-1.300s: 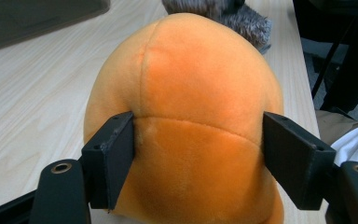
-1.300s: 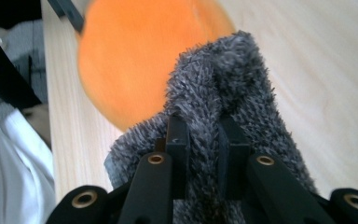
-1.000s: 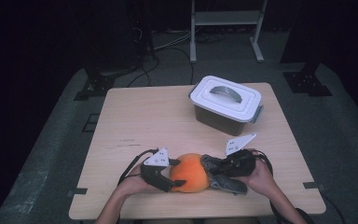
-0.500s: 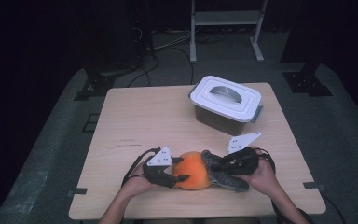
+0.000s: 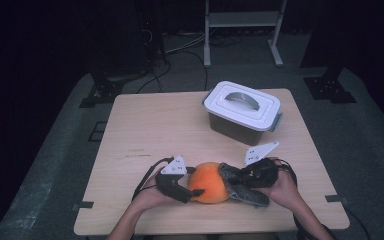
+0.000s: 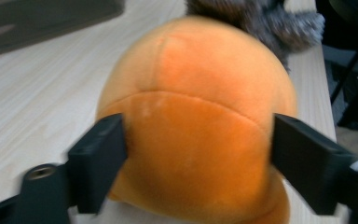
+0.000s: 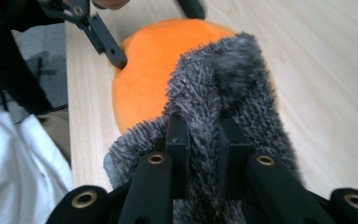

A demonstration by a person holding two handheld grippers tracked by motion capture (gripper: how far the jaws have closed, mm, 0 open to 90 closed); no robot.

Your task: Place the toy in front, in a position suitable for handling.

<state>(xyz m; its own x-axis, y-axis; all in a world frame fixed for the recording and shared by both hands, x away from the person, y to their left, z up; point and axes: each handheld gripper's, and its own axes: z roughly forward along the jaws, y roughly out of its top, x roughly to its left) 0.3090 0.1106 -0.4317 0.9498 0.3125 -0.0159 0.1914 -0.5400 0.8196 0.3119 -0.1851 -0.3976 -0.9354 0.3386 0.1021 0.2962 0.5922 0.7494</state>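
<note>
The round orange plush ball (image 5: pixel 208 182) lay at the surface's (image 5: pixel 145 125) six o'clock edge, the left tongs (image 6: pixel 196 154), whose jaws had just been opening, straddling it from nine o'clock. The right tongs (image 7: pixel 204 140) were clamped on its grey fuzzy fabric cover (image 7: pixel 223 93) at three o'clock. Peeling well probably meant re-closing the left tongs firmly, then drawing the cover steadily toward three o'clock.

Two black hand-held tools, bare forearms.
The left tool (image 5: pixel 196 190) and right tool (image 5: pixel 232 176) each carry a pale grey three-cornered plate on top and trail a black cable. Their flat black jaws end in squared pads; brass-ringed screw holes sit along the jaw arms. The person's forearms are unsleeved.
</note>
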